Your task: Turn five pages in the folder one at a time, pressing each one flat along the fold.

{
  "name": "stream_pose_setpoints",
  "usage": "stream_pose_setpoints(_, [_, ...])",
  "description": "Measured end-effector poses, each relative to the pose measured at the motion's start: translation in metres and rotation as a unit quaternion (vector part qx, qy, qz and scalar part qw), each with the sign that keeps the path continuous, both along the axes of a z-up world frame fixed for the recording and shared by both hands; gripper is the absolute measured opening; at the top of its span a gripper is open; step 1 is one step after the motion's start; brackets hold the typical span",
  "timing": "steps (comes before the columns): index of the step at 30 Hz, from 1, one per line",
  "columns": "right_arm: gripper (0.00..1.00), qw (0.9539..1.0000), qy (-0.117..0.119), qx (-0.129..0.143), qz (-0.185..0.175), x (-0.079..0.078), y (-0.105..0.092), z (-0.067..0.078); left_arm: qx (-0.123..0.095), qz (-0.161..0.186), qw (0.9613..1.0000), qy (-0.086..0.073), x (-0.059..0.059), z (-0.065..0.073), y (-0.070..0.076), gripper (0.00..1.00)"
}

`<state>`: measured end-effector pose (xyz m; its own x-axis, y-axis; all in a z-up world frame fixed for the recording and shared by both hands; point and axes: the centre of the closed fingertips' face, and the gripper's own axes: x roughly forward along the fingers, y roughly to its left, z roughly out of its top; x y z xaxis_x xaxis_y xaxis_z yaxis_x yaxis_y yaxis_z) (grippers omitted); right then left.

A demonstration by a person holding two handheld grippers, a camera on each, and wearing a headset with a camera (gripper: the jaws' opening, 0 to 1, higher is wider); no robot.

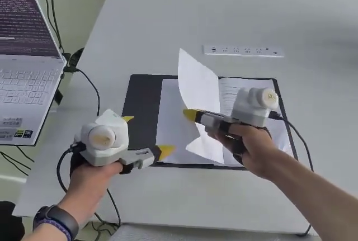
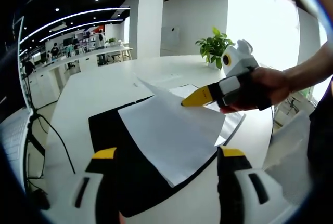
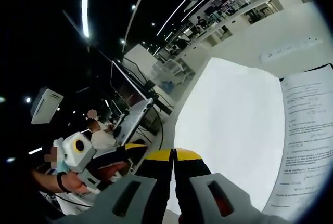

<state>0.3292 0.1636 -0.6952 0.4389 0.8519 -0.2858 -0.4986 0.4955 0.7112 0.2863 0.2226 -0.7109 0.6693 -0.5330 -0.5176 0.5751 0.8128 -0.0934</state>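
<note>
A black folder [image 1: 142,107] lies open on the white table, with white pages on both sides. One white page [image 1: 197,84] stands lifted over the fold, pinched at its edge by my right gripper [image 1: 190,114], which is shut on it. The same page [image 3: 234,130] rises from my right gripper's closed yellow tips [image 3: 174,157]. My left gripper [image 1: 146,136] hovers open over the folder's near left edge, nothing between its yellow-tipped fingers [image 2: 104,154]. In the left gripper view the lifted page [image 2: 171,135] and the right gripper [image 2: 195,98] are ahead. Printed text shows on the right-hand page [image 3: 307,130].
An open laptop [image 1: 25,79] sits on a neighbouring desk at the left, with cables [image 1: 89,84] trailing between the desks. A white power strip [image 1: 243,51] lies on the table beyond the folder. A cable [image 1: 293,132] runs past the folder's right edge.
</note>
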Motion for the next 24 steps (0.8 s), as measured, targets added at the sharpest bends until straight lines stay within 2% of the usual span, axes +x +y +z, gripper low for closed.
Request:
stream_pose_setpoints(3, [0.00, 0.9999, 0.010, -0.006, 0.006, 0.004, 0.005, -0.016, 0.001, 0.007, 1.0000, 0.003, -0.001, -0.002, 0.003, 0.76])
stream_pose_setpoints(7, [0.00, 0.9993, 0.029, -0.014, 0.017, 0.003, 0.017, -0.033, -0.004, 0.014, 0.9999, 0.002, -0.004, 0.000, 0.006, 0.76])
stream_pose_setpoints(11, [0.00, 0.9985, 0.039, -0.030, 0.023, 0.003, 0.027, -0.051, -0.005, 0.022, 0.9997, 0.010, -0.010, -0.005, 0.009, 0.76])
stream_pose_setpoints(14, [0.00, 0.9978, 0.054, -0.031, 0.023, 0.003, 0.031, -0.063, -0.006, 0.027, 0.9995, 0.016, -0.015, -0.009, 0.012, 0.76])
stream_pose_setpoints(19, [0.00, 0.9954, 0.087, -0.036, 0.013, 0.004, 0.031, -0.085, -0.010, 0.037, 0.9989, 0.026, -0.022, -0.014, 0.013, 0.76])
stream_pose_setpoints(24, [0.00, 0.9933, 0.109, -0.039, 0.002, 0.004, 0.029, -0.100, -0.012, 0.044, 0.9986, 0.025, -0.025, -0.013, 0.014, 0.75])
